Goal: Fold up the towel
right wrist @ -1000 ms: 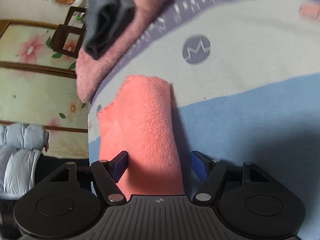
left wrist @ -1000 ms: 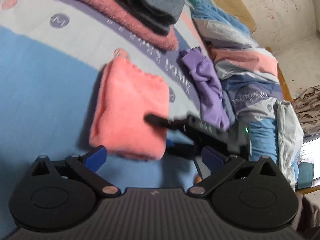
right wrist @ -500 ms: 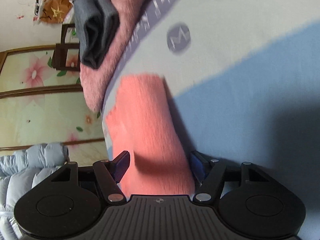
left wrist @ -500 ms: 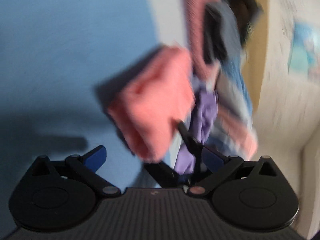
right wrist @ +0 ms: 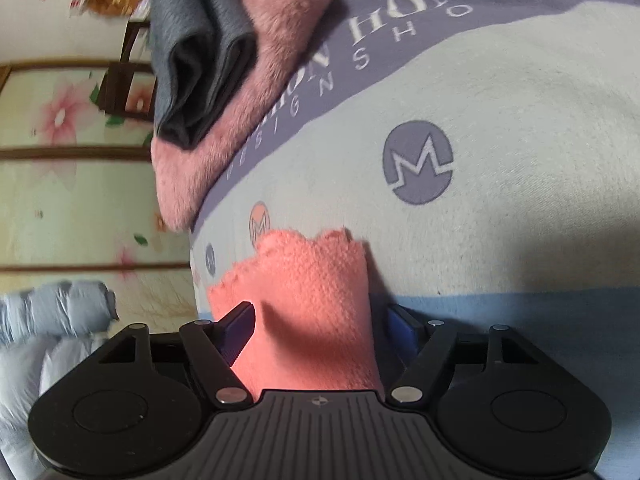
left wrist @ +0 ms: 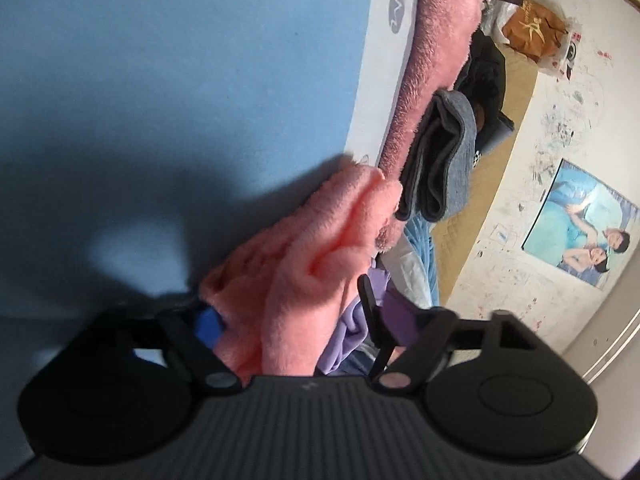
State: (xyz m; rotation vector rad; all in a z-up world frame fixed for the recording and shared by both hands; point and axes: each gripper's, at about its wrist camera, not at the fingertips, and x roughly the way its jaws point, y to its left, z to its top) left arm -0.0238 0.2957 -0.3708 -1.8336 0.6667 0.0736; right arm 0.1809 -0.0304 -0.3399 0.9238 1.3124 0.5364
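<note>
A folded salmon towel (left wrist: 320, 240) hangs bunched between the fingers of my left gripper (left wrist: 304, 322), which stands open. Its left pad touches the cloth; its right pad is clear of it. A black finger (left wrist: 368, 304) of the other gripper pokes up beside the towel. In the right wrist view the same towel (right wrist: 312, 280) fills the gap between the pads of my right gripper (right wrist: 322, 322), which is shut on it. The towel's scalloped far edge hovers over the pale band of the bedsheet (right wrist: 480, 200).
A folded grey towel (right wrist: 192, 52) lies on a fluffy pink towel (right wrist: 256, 92) at the bed's far edge, just beyond the salmon one. A purple cloth (left wrist: 352, 332) and crumpled bedding sit under my left gripper. Walls and a poster (left wrist: 580, 232) stand behind.
The salmon towel has come up off the sheet in my right gripper and moved toward the pink and grey stack. My left gripper has swung round and closed in on the towel, still open.
</note>
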